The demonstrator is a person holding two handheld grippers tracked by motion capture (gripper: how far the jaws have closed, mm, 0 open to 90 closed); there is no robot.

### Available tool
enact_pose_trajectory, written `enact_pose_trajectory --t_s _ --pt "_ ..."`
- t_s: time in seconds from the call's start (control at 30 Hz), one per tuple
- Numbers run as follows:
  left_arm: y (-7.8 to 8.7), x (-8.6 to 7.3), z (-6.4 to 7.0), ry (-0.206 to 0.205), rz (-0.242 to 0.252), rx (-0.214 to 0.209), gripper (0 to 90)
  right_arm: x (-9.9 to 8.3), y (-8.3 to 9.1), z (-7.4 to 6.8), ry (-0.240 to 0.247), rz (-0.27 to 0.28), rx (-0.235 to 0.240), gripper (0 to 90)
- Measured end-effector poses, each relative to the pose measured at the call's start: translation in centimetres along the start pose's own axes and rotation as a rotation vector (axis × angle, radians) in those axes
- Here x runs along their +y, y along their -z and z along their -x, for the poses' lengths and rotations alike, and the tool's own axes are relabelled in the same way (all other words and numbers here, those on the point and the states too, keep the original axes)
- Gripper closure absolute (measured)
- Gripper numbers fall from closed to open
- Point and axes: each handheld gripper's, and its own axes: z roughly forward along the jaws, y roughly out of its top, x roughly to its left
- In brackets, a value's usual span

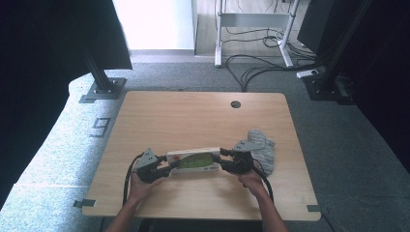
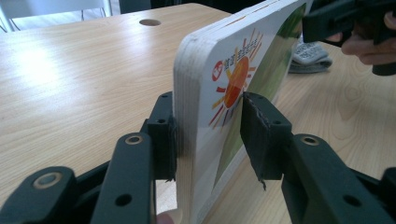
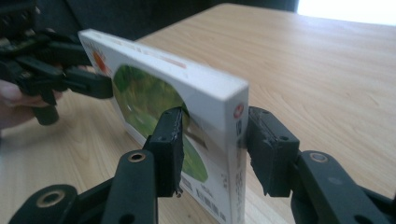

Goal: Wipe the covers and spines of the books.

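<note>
Wooden counter [image 1: 193,111] carries a thick board book [image 1: 194,160] near its 6 o'clock edge, held between two grippers. At the book's 9 o'clock end the left hand-held gripper [image 1: 170,166] is clenched on the rounded page edge; in the left gripper view its jaws press the pale page block on one side and the cover with the orange sun on the other [image 2: 210,135]. At the 3 o'clock end the right hand-held gripper [image 1: 224,159] grasps the spine end; in the right gripper view the book [image 3: 187,116] stands on edge, one jaw on the green cover, the other just beside the back face, contact there hard to judge. A grey cloth [image 1: 263,150] lies at 3 o'clock from the book, right beside the right gripper
</note>
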Motion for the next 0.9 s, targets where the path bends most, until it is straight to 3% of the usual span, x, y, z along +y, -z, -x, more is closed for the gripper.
enact_pose_trajectory --t_s 0.3,0.77,0.9 --pt "-0.8 0.0 -0.6 0.039 -0.022 0.026 53.1 -0.3 -0.7 0.3 -0.023 -0.009 -0.018 57.8" --pt "-0.8 -0.2 -1.1 0.061 -0.045 0.054 56.2 -0.2 -1.6 0.9 -0.055 -0.013 -0.044 59.4" --pt "-0.8 -0.3 -1.4 0.084 -0.049 0.064 56.0 -0.1 -1.9 0.8 -0.057 -0.018 -0.05 60.2"
